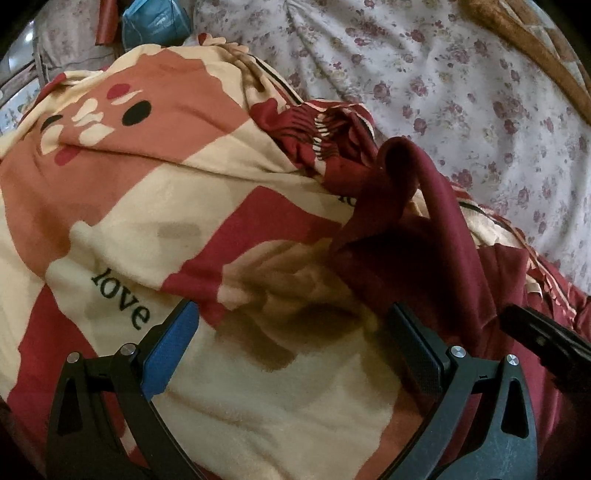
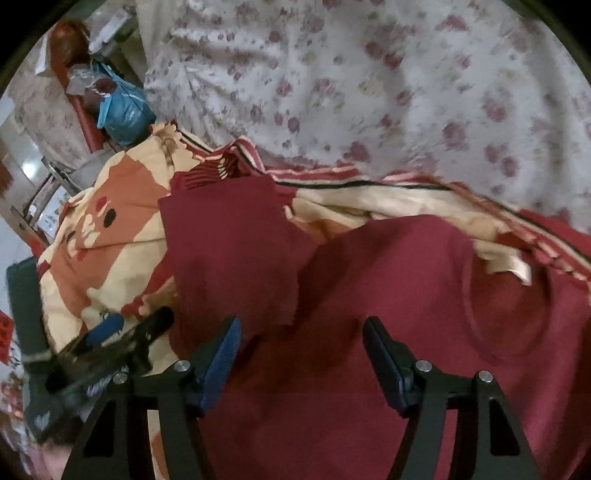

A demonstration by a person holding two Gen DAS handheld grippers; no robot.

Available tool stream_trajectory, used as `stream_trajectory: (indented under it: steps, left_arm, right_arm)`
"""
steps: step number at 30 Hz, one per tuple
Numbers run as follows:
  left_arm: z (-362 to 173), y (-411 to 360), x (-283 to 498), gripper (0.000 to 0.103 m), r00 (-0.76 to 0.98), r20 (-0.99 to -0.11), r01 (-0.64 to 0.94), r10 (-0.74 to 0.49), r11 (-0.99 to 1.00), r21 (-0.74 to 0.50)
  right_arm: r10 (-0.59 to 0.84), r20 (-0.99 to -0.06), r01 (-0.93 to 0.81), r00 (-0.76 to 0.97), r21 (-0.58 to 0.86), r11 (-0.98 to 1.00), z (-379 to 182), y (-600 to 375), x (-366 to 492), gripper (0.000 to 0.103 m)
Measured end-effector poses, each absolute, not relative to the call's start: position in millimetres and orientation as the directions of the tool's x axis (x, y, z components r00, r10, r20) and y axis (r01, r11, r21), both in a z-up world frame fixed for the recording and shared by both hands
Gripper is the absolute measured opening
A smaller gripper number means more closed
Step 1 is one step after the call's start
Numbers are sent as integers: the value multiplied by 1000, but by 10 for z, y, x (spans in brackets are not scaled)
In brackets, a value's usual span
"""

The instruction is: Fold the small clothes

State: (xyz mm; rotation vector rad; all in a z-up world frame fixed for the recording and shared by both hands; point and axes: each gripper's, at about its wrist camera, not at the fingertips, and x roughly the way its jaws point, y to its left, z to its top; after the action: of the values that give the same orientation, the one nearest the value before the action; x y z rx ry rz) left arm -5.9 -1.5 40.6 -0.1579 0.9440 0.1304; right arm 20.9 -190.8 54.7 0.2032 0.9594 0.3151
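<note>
A dark red garment (image 2: pixel 369 295) lies spread on a cream, orange and red patterned blanket (image 1: pixel 166 221). One flap of the garment (image 2: pixel 229 251) is folded over to the left. In the left wrist view its bunched, raised edge (image 1: pixel 406 192) stands at the right. My left gripper (image 1: pixel 291 332) is open and empty above the blanket, left of the garment. My right gripper (image 2: pixel 301 343) is open and empty just above the garment's middle. The left gripper also shows in the right wrist view (image 2: pixel 110 343) at lower left, and the right gripper's tip shows in the left wrist view (image 1: pixel 543 336).
A white bedsheet with red flowers (image 2: pixel 369 92) covers the bed beyond the blanket. A blue plastic bag (image 2: pixel 122 114) lies at the far left edge of the bed. A brown quilted cover (image 1: pixel 524 33) sits at the far right corner.
</note>
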Motion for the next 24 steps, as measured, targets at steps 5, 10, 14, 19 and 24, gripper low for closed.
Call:
stream_trajectory:
  steps: [5,10,14,19,24]
  left_arm:
    - [392,-9,-22,102,571,-819,-186,49,980,-71]
    - [370,17,10,102,564,-825,-202,42,975,-89]
    - [372,8,4,102,565,-824,-205,46,975,-86]
    - [414,16,-18,102,584,-810,-210,46,973,-96]
    - [448,25,-55,102,589,-806,-214,48,972,-99]
  right_arm:
    - [374,-768,-216,520,306,927,454,-1771,466,67]
    - [401,-764,-300,506,280,912,426,-1641,581,30]
    - [343,-779,-320,525,193,927,494,-1558,512,9]
    - [317,-746,-327,586,140,935,806,-1715,243,5]
    - [228,-733,-285,641,48,957,1119,-2117,-88,4]
